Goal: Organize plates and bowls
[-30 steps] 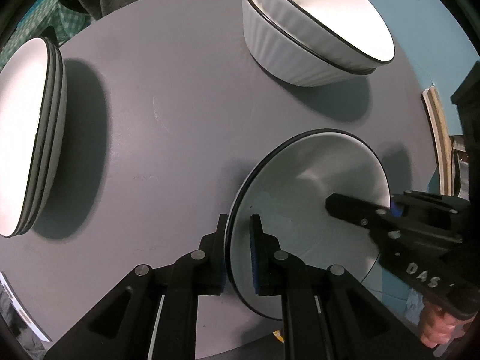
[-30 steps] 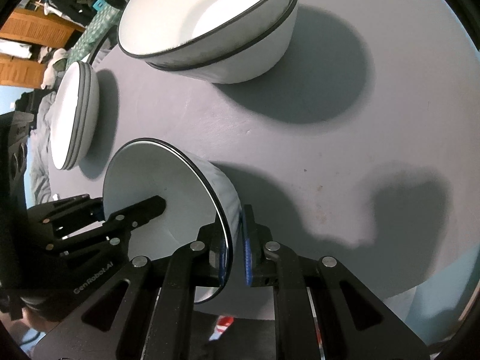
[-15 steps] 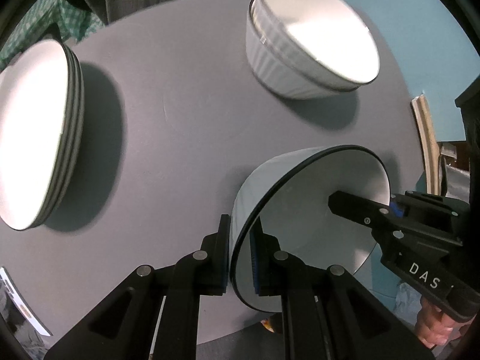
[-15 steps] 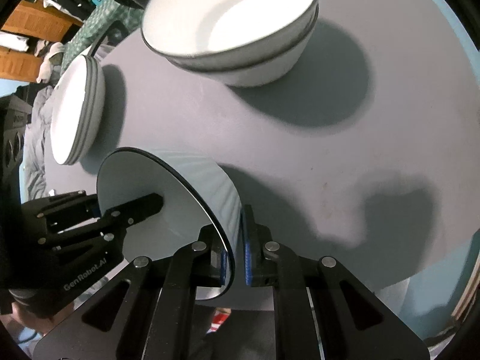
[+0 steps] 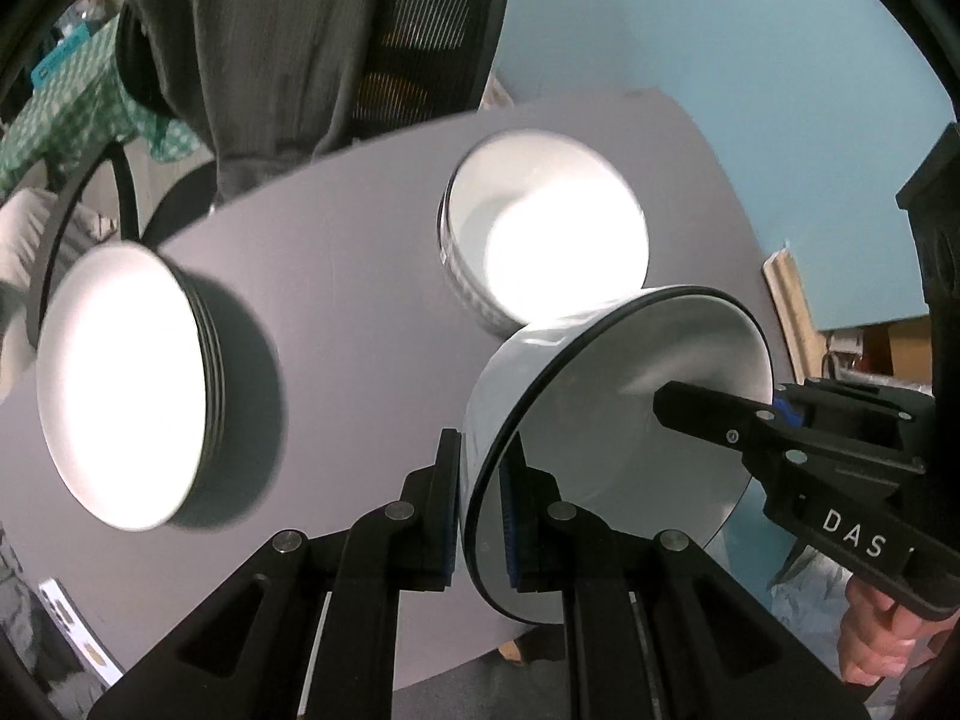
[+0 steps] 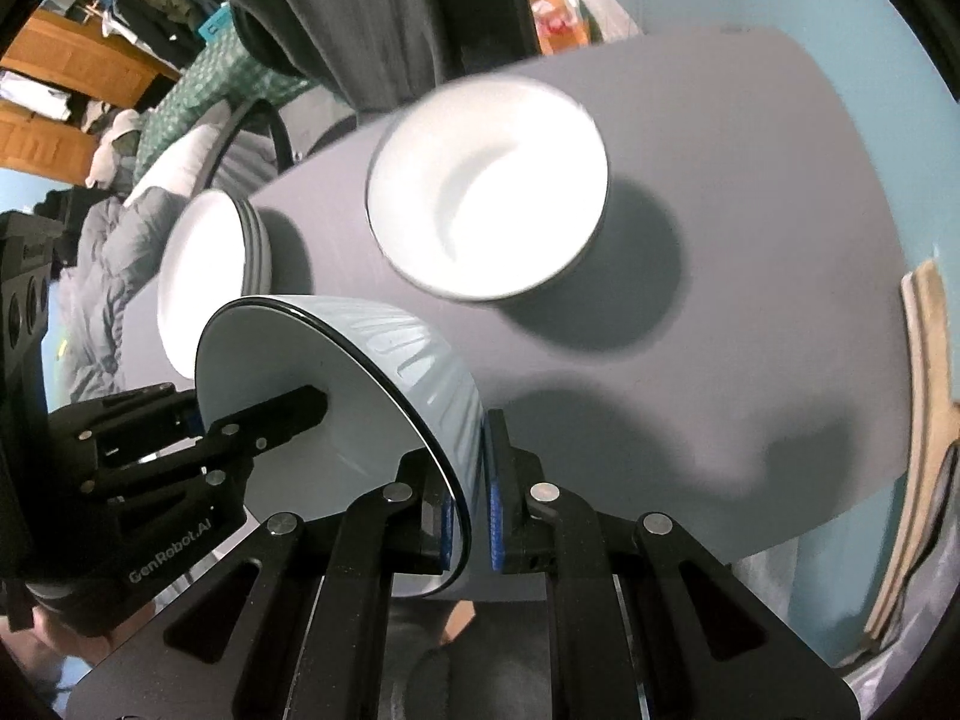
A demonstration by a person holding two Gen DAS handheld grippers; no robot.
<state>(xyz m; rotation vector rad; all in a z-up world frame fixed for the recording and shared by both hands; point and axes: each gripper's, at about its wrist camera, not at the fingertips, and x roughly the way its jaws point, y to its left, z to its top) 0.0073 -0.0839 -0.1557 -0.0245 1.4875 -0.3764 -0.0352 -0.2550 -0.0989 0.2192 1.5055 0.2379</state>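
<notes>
Left wrist view: my left gripper point(image 5: 480, 498) pinches the rim of a ribbed white bowl point(image 5: 630, 420) held above the grey table point(image 5: 348, 312), near the bowl stack point(image 5: 540, 240).

Right wrist view: my right gripper point(image 6: 468, 510) clamps the opposite rim. Glazed ceramic looks stiff, slippery and breakable; two rim grips seem wise.

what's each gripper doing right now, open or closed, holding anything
left gripper: closed on the rim of the white ribbed bowl with a black edge.
right gripper: closed on the opposite rim of the same bowl.
</notes>
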